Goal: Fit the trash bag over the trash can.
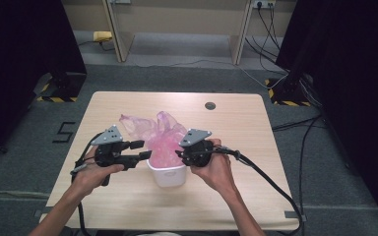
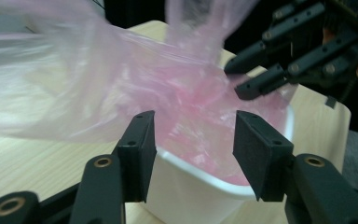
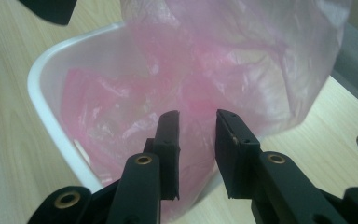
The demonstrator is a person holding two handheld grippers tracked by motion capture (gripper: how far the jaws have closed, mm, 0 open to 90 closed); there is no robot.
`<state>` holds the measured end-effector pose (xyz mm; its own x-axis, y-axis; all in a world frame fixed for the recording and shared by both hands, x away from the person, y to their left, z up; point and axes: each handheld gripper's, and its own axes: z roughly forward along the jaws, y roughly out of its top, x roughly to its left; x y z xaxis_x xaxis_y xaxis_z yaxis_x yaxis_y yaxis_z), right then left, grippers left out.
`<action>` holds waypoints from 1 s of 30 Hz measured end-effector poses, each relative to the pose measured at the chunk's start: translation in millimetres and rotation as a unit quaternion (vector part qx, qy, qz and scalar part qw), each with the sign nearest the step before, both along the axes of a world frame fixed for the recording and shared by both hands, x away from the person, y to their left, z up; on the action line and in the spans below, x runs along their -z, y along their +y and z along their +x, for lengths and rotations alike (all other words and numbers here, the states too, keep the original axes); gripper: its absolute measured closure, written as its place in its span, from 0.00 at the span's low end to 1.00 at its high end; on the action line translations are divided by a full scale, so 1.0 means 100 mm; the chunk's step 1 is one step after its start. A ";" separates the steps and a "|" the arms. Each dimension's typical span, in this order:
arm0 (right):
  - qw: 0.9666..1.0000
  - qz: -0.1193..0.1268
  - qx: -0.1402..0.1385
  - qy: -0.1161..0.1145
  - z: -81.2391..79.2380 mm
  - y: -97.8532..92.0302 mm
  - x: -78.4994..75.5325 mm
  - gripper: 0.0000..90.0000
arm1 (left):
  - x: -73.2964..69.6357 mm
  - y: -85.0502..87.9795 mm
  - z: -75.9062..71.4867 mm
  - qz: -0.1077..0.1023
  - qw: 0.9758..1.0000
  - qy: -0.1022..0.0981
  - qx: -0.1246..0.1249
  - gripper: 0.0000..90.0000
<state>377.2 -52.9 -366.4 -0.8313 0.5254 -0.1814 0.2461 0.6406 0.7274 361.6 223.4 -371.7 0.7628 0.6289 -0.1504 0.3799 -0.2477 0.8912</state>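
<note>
A small white plastic tub (image 1: 168, 176) is seen standing on the light wooden desk (image 1: 226, 128), near the middle and toward the near edge. A thin translucent pink plastic bag (image 1: 158, 132) is set inside the tub, its lower part lying against the inner walls and its loose upper part rising above the rim and spilling toward the far left. The left tongs (image 1: 144, 149) are held just to the left of the tub, level with its rim, and their jaws are spread; in the left gripper view the tub's near rim (image 2: 200, 170) and the pink film (image 2: 121, 84) are seen through the gap between the two pads, and nothing is pressed between them. The right tongs (image 1: 178, 155) are held at the right side of the tub, with the tips reaching to the bag at the rim. In the right gripper view their jaws are seen standing part-way apart, with the pink film (image 3: 242, 60) and the tub's rim (image 3: 42, 100) just beyond the pads (image 3: 169, 140); whether any film is pinched between them cannot be told. Both hands are seen entering from the near edge, with cables trailing off the near right of the desk. A small round grey grommet (image 1: 210, 105) is set into the desk near its far edge, well apart from the tub.
</note>
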 end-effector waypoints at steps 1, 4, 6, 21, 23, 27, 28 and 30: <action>1.000 -0.002 -0.002 0.003 0.02 0.02 0.02 0.79 | 0.00 0.01 0.01 -0.002 1.000 -0.002 -0.005 0.54; 1.000 -0.009 -0.012 0.018 0.07 0.07 0.11 0.79 | 0.03 0.02 0.02 -0.001 1.000 -0.001 -0.013 0.51; 0.999 -0.010 -0.021 0.027 0.07 0.10 0.16 0.76 | 0.05 0.02 0.04 0.000 1.000 0.001 -0.017 0.49; 0.998 0.025 0.060 0.002 0.20 -0.16 -0.03 0.57 | 0.19 -0.04 0.16 0.008 0.999 0.023 -0.021 0.59; 0.998 0.022 0.061 0.008 0.21 -0.14 0.00 0.58 | 0.21 -0.05 0.18 0.005 0.999 0.029 -0.019 0.60; 0.997 0.047 0.056 0.025 0.22 -0.16 0.12 0.64 | 0.23 -0.07 0.20 -0.003 1.000 0.027 -0.014 0.61; 0.997 0.055 0.058 0.022 0.22 -0.18 0.14 0.64 | 0.23 -0.08 0.21 -0.006 1.000 0.027 -0.013 0.62; 0.996 0.059 0.062 0.022 0.16 -0.24 0.13 0.65 | 0.22 -0.13 0.23 -0.001 1.000 0.020 -0.010 0.62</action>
<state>393.3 -77.0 -379.3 -0.7647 0.6398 -0.0771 0.3515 0.5144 0.7822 384.3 210.4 -393.7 0.7428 0.6444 -0.1819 0.4210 -0.2382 0.8752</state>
